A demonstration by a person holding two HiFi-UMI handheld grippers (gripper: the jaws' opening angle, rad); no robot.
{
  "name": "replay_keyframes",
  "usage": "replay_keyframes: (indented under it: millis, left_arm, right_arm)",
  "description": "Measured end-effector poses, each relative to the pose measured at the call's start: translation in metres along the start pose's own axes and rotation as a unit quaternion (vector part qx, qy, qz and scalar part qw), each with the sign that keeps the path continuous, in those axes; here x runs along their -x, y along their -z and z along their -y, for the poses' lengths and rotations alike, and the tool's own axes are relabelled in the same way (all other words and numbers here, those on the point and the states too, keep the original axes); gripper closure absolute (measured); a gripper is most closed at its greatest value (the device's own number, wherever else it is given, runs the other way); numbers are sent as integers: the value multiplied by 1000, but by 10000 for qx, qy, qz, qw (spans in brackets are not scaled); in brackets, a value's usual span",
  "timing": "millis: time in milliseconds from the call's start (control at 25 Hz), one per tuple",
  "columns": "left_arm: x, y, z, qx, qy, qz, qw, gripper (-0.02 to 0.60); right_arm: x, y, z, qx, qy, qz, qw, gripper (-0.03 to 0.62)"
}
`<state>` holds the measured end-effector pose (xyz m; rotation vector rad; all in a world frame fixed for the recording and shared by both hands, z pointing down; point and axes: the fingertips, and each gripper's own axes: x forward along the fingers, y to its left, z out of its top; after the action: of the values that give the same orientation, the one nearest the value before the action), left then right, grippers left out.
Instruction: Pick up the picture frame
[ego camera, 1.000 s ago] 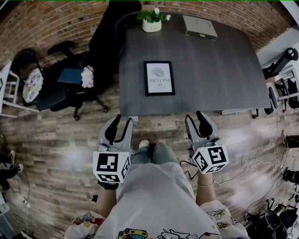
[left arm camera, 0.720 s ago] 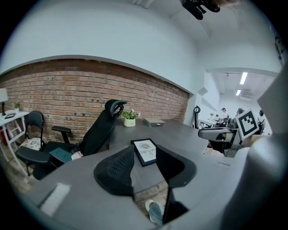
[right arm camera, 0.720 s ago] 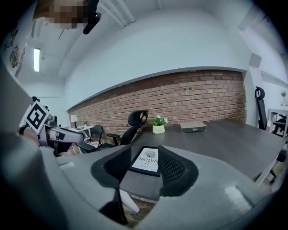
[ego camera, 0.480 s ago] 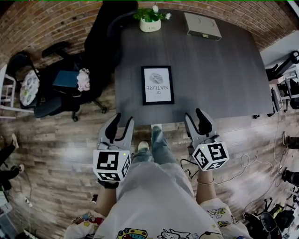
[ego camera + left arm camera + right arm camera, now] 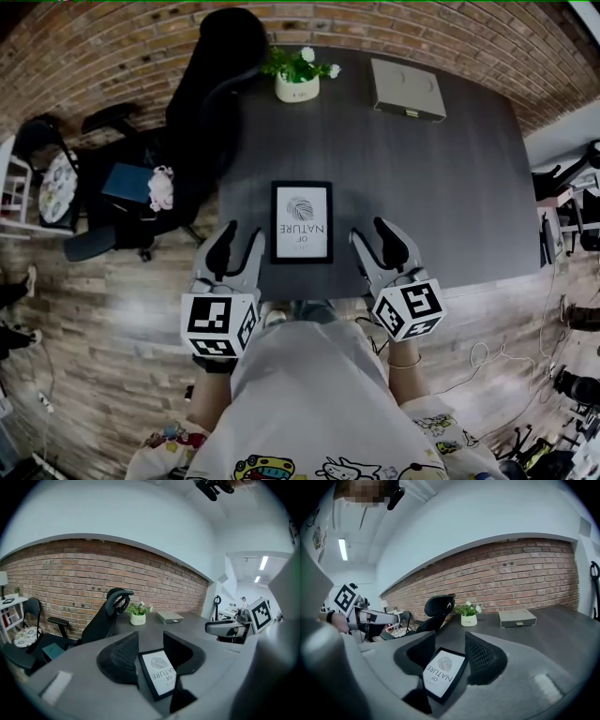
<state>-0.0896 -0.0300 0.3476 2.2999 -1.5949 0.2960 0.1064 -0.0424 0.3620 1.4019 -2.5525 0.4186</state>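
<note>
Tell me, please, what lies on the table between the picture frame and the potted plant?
Nothing lies there. The head view shows only bare dark table between the picture frame and the potted plant.

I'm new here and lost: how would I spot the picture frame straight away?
Find the dark grey table by the brick wall. The picture frame lies flat near its front edge, closest to the person. Unlike the potted plant and grey box at the far edge, it has a black border round a white print reading OF NATURE.
</note>
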Motion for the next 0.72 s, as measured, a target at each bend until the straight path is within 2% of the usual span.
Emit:
replay_keyframes:
  millis: [240,440,720]
  left_arm:
    - [-32,-25,-2,-17,-224,110,9997,411]
    - [-46,-31,-6,28,-368,79,9993,411]
    - [-59,-31,-6,54,-311,-72,9995,411]
  right_arm:
    - [-26,-22,26,92,-264,69,9996,395]
    - [-39,-25,36,63,-459,-6,9989,395]
    - [-50,-25,43,-27,-488,-93,9988,395]
